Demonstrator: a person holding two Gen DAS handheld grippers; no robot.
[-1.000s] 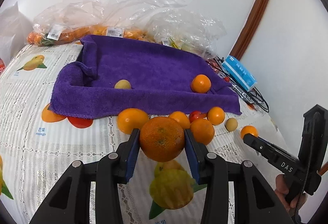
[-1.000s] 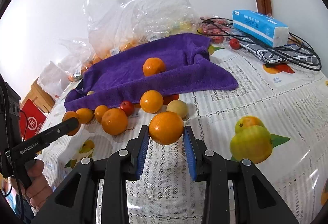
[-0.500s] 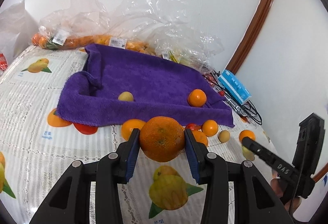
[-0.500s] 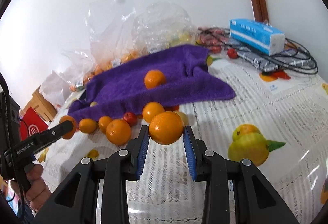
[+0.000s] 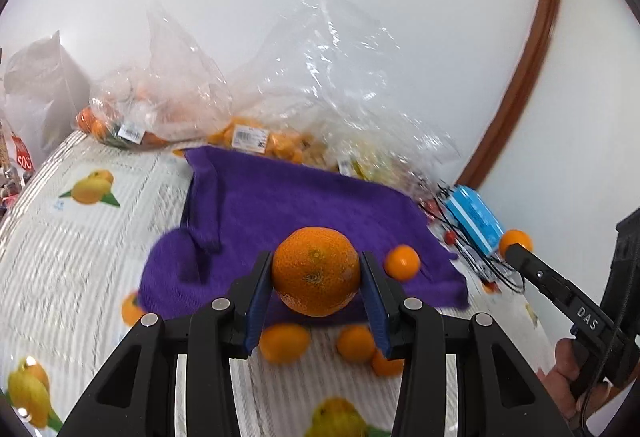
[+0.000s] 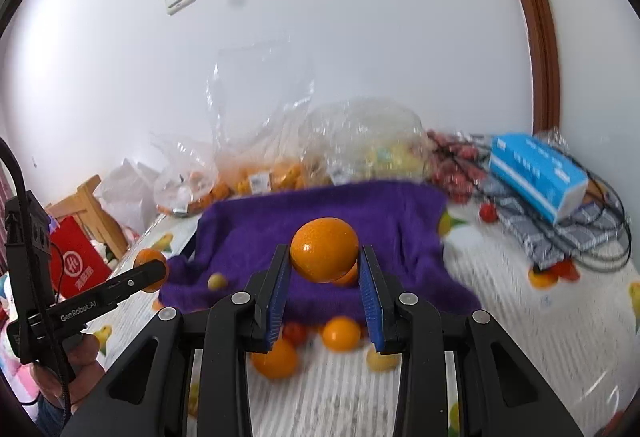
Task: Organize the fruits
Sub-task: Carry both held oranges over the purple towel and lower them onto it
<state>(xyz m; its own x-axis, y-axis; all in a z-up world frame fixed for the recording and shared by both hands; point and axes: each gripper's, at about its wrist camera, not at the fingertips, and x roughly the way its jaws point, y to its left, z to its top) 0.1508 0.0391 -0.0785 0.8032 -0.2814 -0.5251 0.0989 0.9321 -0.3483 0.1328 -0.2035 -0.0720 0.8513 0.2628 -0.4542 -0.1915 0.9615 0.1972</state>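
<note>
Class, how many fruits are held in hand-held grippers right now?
2: a rough-skinned orange in the left hand-held gripper, and a smooth orange in the right hand-held gripper.

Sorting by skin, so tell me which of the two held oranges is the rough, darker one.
The orange in the left tongs: deep orange, pebbled, dimpled skin. The orange in the right tongs is lighter, smooth and glossy.

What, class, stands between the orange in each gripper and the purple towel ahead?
Nothing visible. The left gripper holds an orange and the right gripper holds another orange. The purple towel lies ahead of both; one small orange already sits on it.
</note>
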